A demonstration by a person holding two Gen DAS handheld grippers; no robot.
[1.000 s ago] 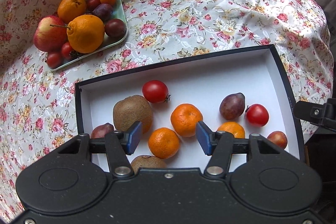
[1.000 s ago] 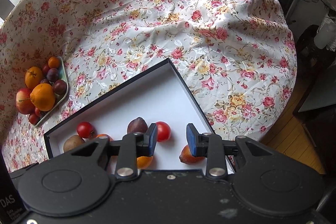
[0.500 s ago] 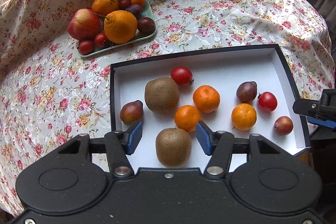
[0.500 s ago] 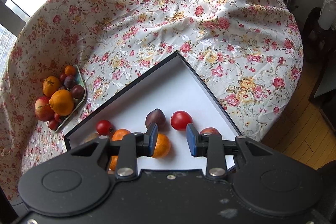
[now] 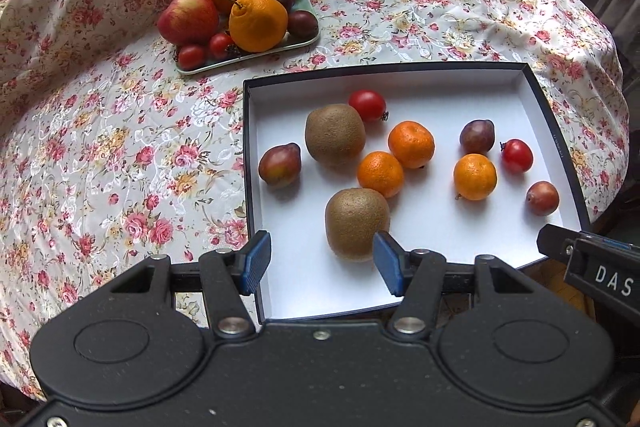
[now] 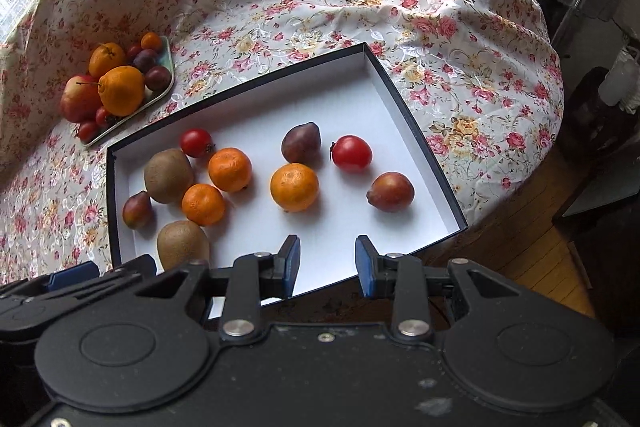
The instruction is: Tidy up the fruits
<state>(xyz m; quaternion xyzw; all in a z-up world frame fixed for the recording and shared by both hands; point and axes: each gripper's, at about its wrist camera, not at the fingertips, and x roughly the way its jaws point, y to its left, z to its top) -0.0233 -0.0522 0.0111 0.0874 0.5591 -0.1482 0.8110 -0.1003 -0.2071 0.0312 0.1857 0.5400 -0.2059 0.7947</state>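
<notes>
A black-rimmed white box (image 5: 472, 99) (image 6: 344, 95) on the table holds two kiwis (image 5: 356, 223) (image 6: 168, 175), three mandarins (image 5: 411, 144) (image 6: 294, 187), two tomatoes (image 5: 367, 105) (image 6: 352, 153) and three plums (image 5: 279, 165) (image 6: 390, 191). My left gripper (image 5: 322, 263) is open and empty, above the box's near left corner, just before the near kiwi. My right gripper (image 6: 327, 261) is open and empty over the box's near edge. The right gripper also shows at the right edge of the left wrist view (image 5: 592, 263).
A green tray (image 5: 308, 41) (image 6: 168, 75) at the back left holds an apple (image 5: 188, 17), two big oranges (image 5: 258, 23), tomatoes and plums. A floral cloth (image 5: 100, 147) covers the round table. The table edge and wooden floor (image 6: 560, 267) lie to the right.
Both grippers have pulled back and up from the box, so more of the box and fruit shows. The fruits have not moved.
</notes>
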